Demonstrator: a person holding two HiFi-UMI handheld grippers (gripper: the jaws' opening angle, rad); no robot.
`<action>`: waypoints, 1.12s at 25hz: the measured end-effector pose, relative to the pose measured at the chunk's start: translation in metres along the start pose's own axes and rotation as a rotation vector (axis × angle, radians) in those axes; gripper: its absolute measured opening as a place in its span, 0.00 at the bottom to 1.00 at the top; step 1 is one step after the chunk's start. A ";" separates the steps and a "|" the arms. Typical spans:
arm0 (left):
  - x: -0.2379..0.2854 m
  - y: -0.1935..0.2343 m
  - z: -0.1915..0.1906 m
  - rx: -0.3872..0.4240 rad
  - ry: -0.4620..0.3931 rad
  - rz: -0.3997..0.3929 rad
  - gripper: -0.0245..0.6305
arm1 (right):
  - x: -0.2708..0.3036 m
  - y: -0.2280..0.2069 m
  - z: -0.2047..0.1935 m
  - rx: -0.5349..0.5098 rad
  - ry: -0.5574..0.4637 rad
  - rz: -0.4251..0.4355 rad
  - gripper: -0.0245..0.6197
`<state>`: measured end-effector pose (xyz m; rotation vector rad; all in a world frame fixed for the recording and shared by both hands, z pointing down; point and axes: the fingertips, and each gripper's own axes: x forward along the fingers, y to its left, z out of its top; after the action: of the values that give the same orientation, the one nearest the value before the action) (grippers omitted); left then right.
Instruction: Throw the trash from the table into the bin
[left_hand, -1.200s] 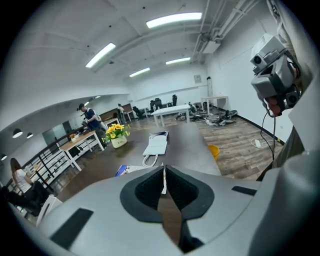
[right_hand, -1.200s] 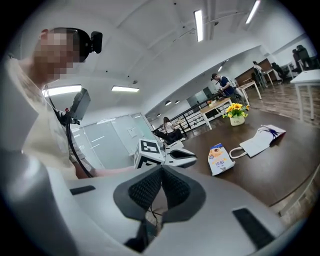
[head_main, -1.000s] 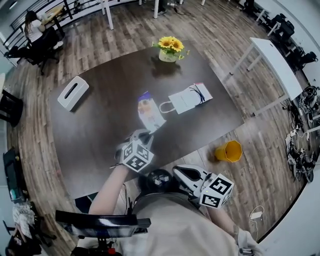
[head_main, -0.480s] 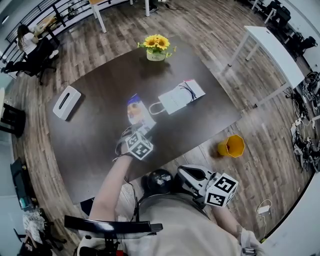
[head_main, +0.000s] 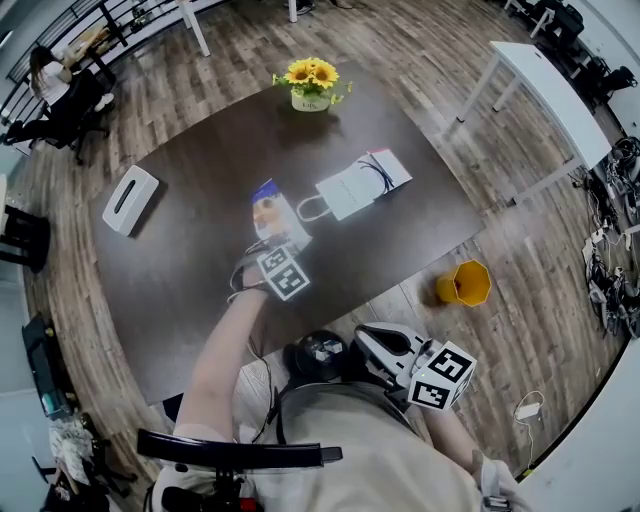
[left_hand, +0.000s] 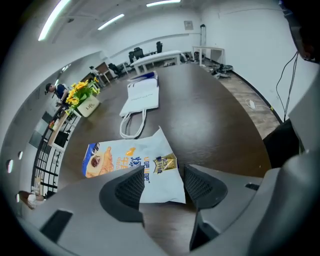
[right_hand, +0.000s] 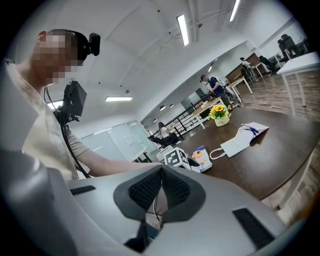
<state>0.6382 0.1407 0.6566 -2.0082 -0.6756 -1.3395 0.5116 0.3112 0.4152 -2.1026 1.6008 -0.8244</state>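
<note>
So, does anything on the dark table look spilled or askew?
Nothing stands out. The printed snack packet and the white paper bag lie flat on the dark table; the white pot of yellow sunflowers stands upright.

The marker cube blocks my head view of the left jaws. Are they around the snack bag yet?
Observer: In the left gripper view the left gripper has just been opening. Its jaws stand apart, with the near end of the snack bag between the pads, which do not press on it.
Operator: Is the right gripper carrying anything?
Observer: No. In the right gripper view the right gripper has its jaws together with nothing between them.
</note>
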 end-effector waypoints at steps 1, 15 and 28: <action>0.001 0.000 -0.002 0.003 0.006 -0.011 0.42 | 0.000 -0.001 -0.001 0.004 0.003 -0.005 0.06; 0.004 -0.008 -0.022 -0.039 0.010 -0.084 0.07 | 0.008 0.006 -0.005 -0.015 0.019 0.008 0.06; -0.062 0.022 -0.017 -0.279 -0.276 0.109 0.06 | 0.036 0.042 -0.001 -0.020 0.014 0.139 0.06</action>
<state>0.6217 0.1089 0.5993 -2.4470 -0.5113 -1.1546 0.4867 0.2652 0.3985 -1.9758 1.7470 -0.7816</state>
